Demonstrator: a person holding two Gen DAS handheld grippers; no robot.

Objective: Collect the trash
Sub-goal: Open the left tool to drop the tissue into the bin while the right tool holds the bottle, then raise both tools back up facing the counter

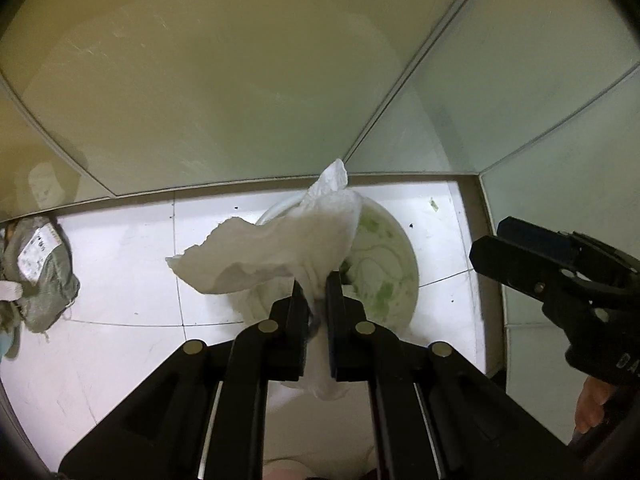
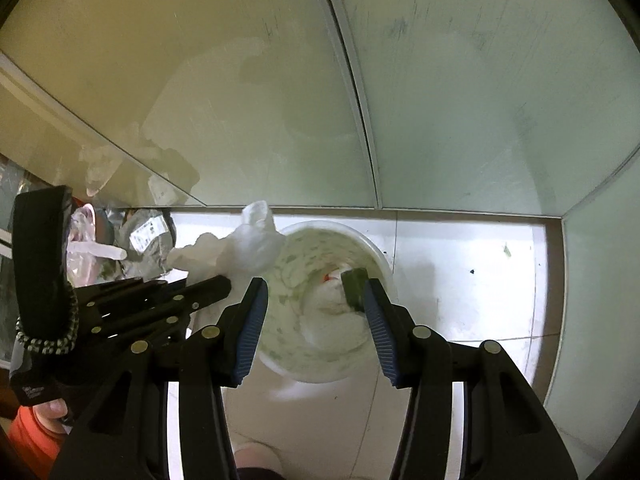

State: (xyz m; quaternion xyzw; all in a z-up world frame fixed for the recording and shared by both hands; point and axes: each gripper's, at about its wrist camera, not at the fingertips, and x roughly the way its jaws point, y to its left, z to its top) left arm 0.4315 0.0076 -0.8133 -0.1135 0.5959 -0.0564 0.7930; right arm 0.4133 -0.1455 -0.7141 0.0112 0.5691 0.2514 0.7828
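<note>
Left fingers (image 1: 298, 300) pinched on tissue (image 1: 272, 252) above bucket (image 1: 400, 248).

Very little here can actually be read. The grey crumpled bag (image 1: 44, 276), lying on the white floor left of the white bucket (image 1: 384, 264), carries a white printed label (image 1: 34, 258), but its print is too blurred to make out. On the right gripper (image 1: 486, 250) body, right of the bucket, pale raised letters begin "DA" and are cut off.
</note>
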